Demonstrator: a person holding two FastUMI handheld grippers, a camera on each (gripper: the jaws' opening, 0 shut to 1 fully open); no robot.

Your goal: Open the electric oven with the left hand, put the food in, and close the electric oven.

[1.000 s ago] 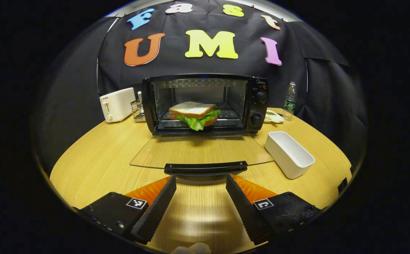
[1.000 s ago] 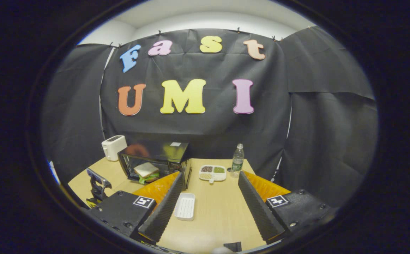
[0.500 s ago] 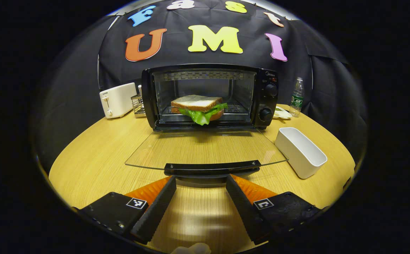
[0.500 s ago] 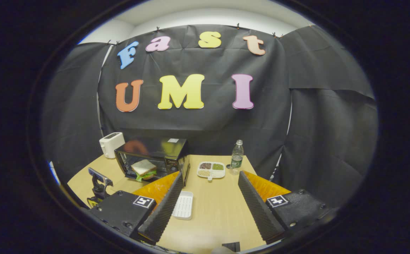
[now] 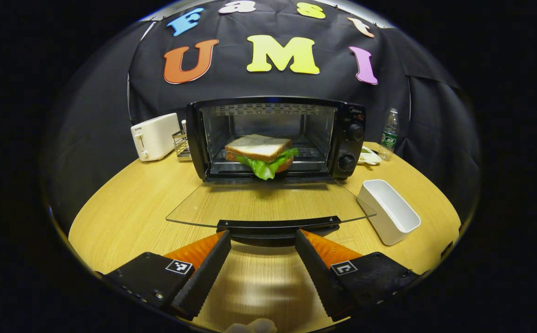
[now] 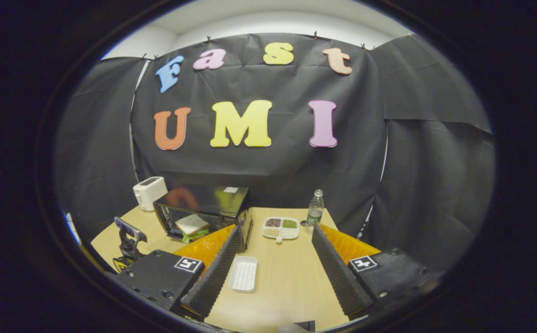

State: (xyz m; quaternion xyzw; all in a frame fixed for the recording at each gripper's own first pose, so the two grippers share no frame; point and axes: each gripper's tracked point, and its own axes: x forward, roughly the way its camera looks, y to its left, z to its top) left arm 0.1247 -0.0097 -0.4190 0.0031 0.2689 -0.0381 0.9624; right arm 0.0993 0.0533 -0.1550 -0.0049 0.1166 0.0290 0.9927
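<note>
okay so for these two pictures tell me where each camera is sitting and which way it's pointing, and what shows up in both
Left gripper view: rides the left gripper, low over the table, facing the open oven head-on; its own spread fingers sit just short of the door handle.
Right gripper view: rides the right gripper, held higher and farther back, facing the booth wall and looking down the table; its own spread fingers show at the bottom.
Shared: oven, sandwich, toaster, water bottle, white tray.
</note>
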